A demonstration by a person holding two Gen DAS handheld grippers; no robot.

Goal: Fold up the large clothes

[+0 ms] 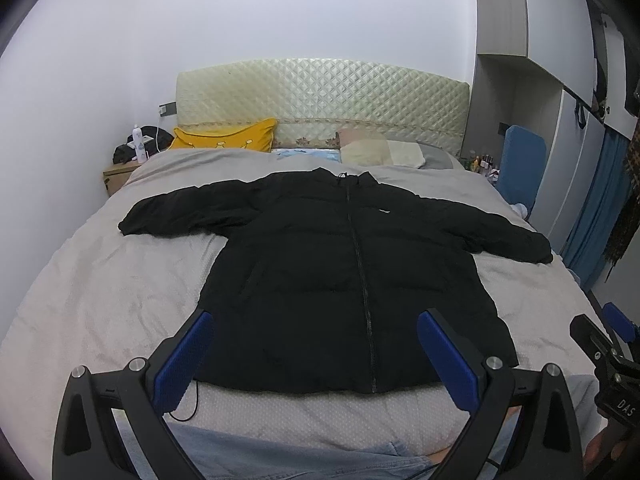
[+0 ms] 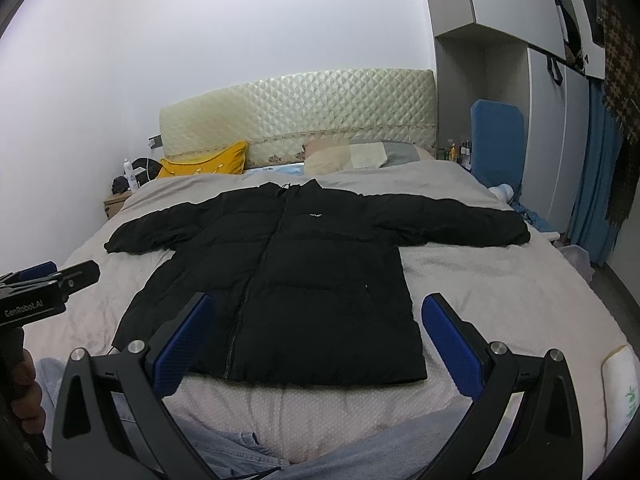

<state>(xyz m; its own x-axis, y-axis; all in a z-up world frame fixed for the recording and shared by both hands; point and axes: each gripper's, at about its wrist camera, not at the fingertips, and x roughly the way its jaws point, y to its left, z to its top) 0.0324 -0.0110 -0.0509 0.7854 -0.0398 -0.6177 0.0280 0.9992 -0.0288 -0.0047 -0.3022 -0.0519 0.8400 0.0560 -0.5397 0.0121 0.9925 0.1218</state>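
Note:
A black puffer jacket (image 1: 320, 272) (image 2: 304, 272) lies flat and zipped on the bed, front up, collar toward the headboard and both sleeves spread out sideways. My left gripper (image 1: 316, 332) hovers open above the bed's near edge, its blue pads (image 1: 188, 356) framing the jacket's hem, empty. My right gripper (image 2: 318, 320) is open too, held over the hem's right half with nothing between its fingers (image 2: 448, 344). Each gripper shows at the side edge of the other's view.
The bed (image 1: 92, 288) carries a light grey-pink cover. A yellow pillow (image 1: 224, 136), further pillows (image 2: 352, 154) and a quilted headboard (image 1: 320, 96) are at the far end. A nightstand (image 1: 120, 172) stands left, a blue chair (image 2: 496, 140) and wardrobe right. Jeans-clad legs (image 2: 224, 448) show below.

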